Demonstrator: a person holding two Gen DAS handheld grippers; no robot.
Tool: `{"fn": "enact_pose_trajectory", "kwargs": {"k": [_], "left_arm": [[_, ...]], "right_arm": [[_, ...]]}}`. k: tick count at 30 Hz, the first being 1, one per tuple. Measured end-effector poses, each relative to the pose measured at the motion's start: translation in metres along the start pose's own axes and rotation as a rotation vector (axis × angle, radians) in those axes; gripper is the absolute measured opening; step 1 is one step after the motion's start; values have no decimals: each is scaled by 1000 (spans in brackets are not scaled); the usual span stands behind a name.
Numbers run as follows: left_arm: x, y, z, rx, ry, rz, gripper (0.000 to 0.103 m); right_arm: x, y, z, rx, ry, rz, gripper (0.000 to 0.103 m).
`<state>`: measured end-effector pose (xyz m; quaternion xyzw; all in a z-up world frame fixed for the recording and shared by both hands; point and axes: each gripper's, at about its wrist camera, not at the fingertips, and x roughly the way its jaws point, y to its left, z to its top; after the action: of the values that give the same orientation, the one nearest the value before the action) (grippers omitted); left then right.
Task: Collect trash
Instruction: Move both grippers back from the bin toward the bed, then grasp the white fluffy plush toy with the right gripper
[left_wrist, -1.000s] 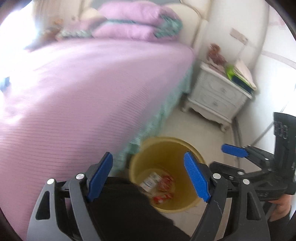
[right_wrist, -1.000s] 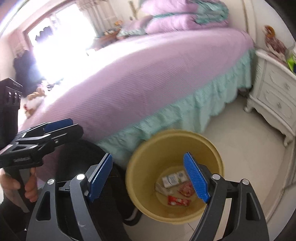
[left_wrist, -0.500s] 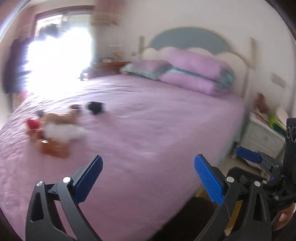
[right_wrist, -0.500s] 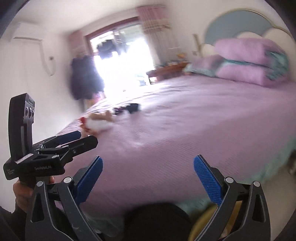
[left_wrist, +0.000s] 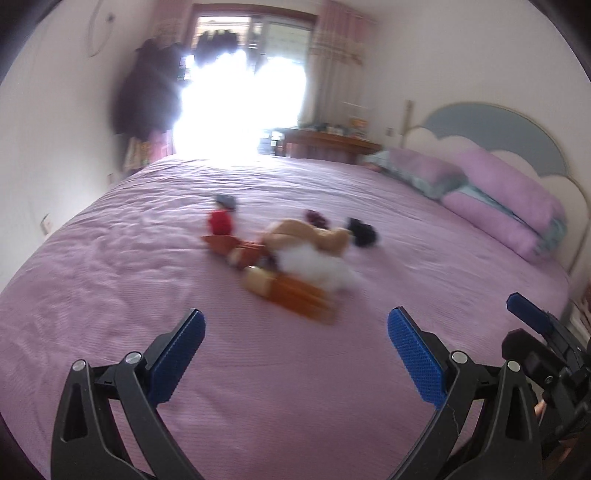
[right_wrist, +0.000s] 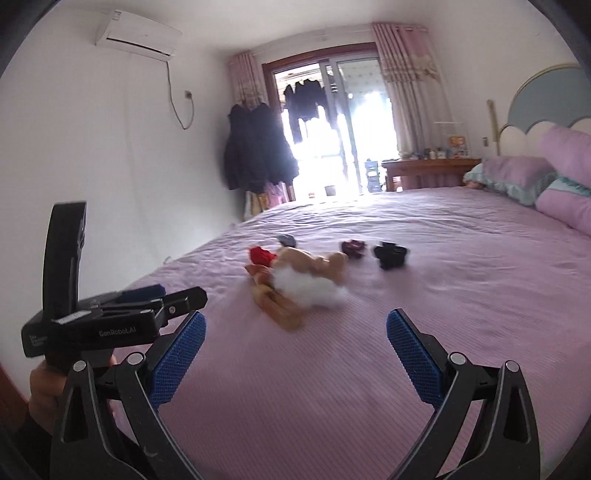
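Right wrist view puts your right gripper (right_wrist: 295, 354) nearest, its blue pads spread wide with nothing between them; just to its left your left hand (right_wrist: 46, 391) holds the left gripper (left_wrist: 295, 354), and the white lettering on its black body reads "GenRoboLAI", with a smaller label beside it too small to make out; in its own view that gripper's fingers also stand wide apart and empty. Ahead of both, the purple bedspread (right_wrist: 369, 387) lies bare and flat up to the trash pile (right_wrist: 295, 280); you can see a blurred heap of tan wrappers, white fluff and a red scrap near the middle of the bed; two dark scraps (right_wrist: 389, 254) sit just beyond it, apart from the heap. The bed's left edge drops off near the white wall (right_wrist: 110, 166); pillows (right_wrist: 546, 188) bound the right; the bright balcony door (right_wrist: 332, 140) stands farthest.
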<state>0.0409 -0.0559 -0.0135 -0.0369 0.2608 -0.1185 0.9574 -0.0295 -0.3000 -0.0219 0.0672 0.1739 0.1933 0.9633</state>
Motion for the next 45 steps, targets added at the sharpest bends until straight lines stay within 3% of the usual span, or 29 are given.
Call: {"fn": "enact_pose_trajectory", "kwargs": {"k": [9,17,28,35,36,39,41,42,45], "left_arm": [[16,41,14,-37,7,76,99],[52,52,26,-25,40,83,99],[93,70,27,-75,75,64,99],[107,76,27,-84,87,69,99],[108,76,27,-85,88,68,99],[111,75,27,-84,91,66,99],[113,74,27,-81,96,65,99],[113,72,27,-80,97,63,99],[111,69,28,-75,99,55,99]], "right_arm": [[65,9,20,-24,63,-54,95],[114,9,29,-35,137,-36,95],[192,-19,25,14,273,-73,95],[230,-41,20,113,381,-57,94],[234,-43,19,123,401,-60,92],[243,-44,14,130,454,-29,73],[243,-41,13,111,461,-10,50],[243,-38,13,100,465,6,44],[235,-31,15,69,437,26,33]]}}
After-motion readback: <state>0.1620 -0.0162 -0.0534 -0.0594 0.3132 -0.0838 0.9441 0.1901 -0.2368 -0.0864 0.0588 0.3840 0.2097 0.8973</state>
